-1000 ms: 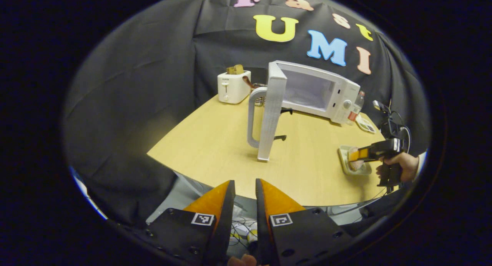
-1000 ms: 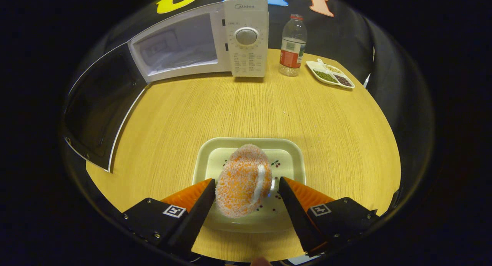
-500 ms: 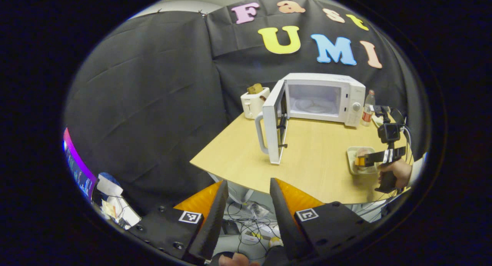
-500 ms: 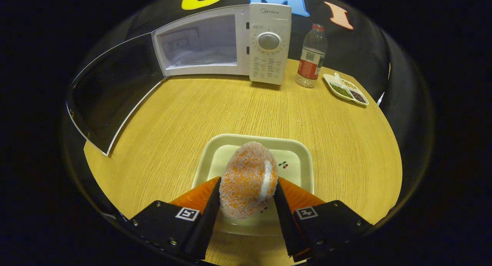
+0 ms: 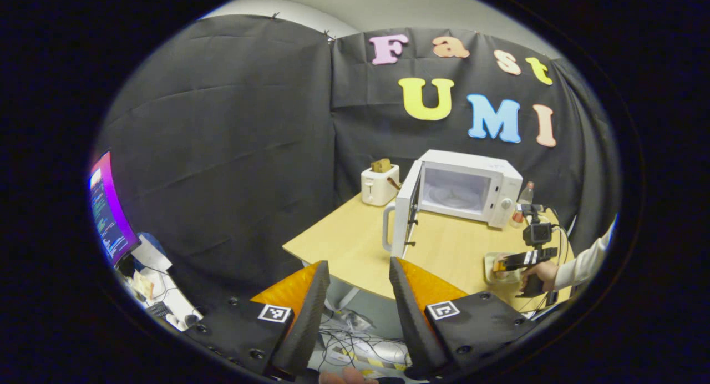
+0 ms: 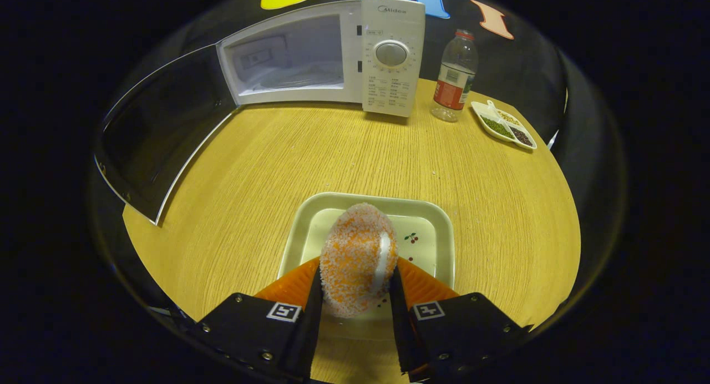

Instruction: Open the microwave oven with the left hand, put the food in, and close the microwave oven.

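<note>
I judge the first step as done: the microwave oven (image 6: 324, 54) stands at the back of the bench (image 6: 344, 156) with its door (image 6: 158, 129) swung wide to the side, and the cavity looks empty as far as I can see into it.

The second step is in hand. My right tool (image 6: 355, 287) is pressed together on the food (image 6: 358, 259), a round crumbed piece, orange with a pale stripe, and both fingers touch its sides. The food is over the small tray (image 6: 430, 228) at the near side of the bench, well apart from the oven. I cannot tell if it is already lifted or if it rests on the tray.

My left tool (image 5: 355, 295) is spread, holds nothing, and is off the bench edge, far from the door. In the left gripper view I see also the right tool at the tray, with the hand (image 5: 538, 270) that holds it.

What is left, in my judgement: to carry the food across the bare bench into the cavity, to release it there, then to bring the left tool to the door and push it shut. So the task is maybe at one third.
</note>
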Demonstrator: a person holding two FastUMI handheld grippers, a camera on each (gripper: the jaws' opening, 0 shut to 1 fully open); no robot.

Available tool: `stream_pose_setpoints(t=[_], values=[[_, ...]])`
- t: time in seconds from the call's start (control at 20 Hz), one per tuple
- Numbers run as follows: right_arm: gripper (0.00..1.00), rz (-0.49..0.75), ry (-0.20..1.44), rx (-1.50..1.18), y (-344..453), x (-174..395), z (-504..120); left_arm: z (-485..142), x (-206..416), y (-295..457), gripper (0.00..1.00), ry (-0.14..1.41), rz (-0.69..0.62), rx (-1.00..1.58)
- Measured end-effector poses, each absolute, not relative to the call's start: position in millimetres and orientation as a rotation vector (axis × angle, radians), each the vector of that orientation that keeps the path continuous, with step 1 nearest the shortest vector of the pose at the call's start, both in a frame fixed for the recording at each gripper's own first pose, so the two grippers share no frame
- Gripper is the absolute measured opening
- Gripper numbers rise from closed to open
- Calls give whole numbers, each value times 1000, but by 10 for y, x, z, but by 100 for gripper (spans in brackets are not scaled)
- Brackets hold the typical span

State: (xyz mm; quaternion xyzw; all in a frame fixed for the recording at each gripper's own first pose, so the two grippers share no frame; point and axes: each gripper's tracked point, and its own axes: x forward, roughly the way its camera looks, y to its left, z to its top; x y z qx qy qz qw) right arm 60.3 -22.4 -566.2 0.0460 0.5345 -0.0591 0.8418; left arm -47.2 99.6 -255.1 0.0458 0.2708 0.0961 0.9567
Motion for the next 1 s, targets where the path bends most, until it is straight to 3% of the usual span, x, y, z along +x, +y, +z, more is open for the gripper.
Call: stream_pose_setpoints(t=[0.1, 0.15, 0.3, 0.35, 0.5, 0.7, 1.0], values=[[58, -195, 1156, 144, -220, 601, -5656, -2490, -480, 996, 74, 522, 145, 68], [56, -207, 1172, 155, -200, 613, -5614, -2482, -455, 993, 79, 520, 117, 64], [58, -220, 1111, 161, -109, 787, -5382, -2365, -337, 1101, 70, 503, 82, 88], [58, -213, 1095, 172, -43, 833, -5324, -2317, -277, 1141, 72, 489, 77, 84], [58, -197, 1018, 303, 185, 1065, -5020, -2326, -49, 1267, 78, 483, 97, 87], [58, -169, 907, 460, 407, 1501, -4714, -2447, 239, 1220, 72, 519, 97, 60], [58, -147, 779, 672, 660, 2360, -4720, -2754, 695, 1188, 75, 608, 170, 50]])
